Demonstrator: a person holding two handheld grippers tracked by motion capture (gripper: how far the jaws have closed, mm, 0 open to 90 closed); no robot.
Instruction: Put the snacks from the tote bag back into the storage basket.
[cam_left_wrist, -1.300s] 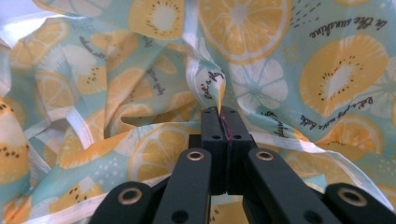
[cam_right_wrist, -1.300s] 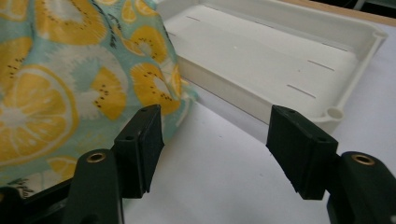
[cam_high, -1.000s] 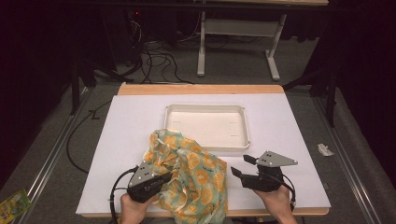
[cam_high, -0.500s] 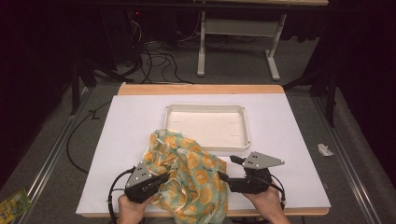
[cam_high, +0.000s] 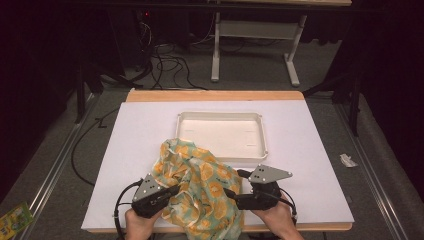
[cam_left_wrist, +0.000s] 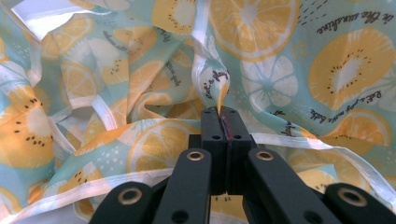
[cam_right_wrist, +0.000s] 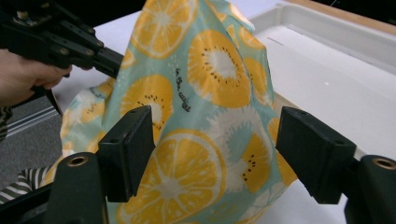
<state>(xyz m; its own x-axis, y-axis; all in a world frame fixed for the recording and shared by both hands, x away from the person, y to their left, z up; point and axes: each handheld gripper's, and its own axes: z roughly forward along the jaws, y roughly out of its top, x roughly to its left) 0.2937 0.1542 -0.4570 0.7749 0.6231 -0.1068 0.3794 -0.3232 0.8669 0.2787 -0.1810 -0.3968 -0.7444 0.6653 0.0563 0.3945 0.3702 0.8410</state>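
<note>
2 grippers on the cloth (cam_high: 200, 192) at the table's near edge, just short of the white tray (cam_high: 222, 135): your left gripper (cam_left_wrist: 219, 112) pinches a fold, your right gripper (cam_right_wrist: 215, 158) has just been opening wide beside it, ready for a fresh grab.

The left hand-held gripper (cam_left_wrist: 219, 114) pinches a fold of the orange-slice printed cloth (cam_left_wrist: 289, 60) between its closed jaws.
</note>
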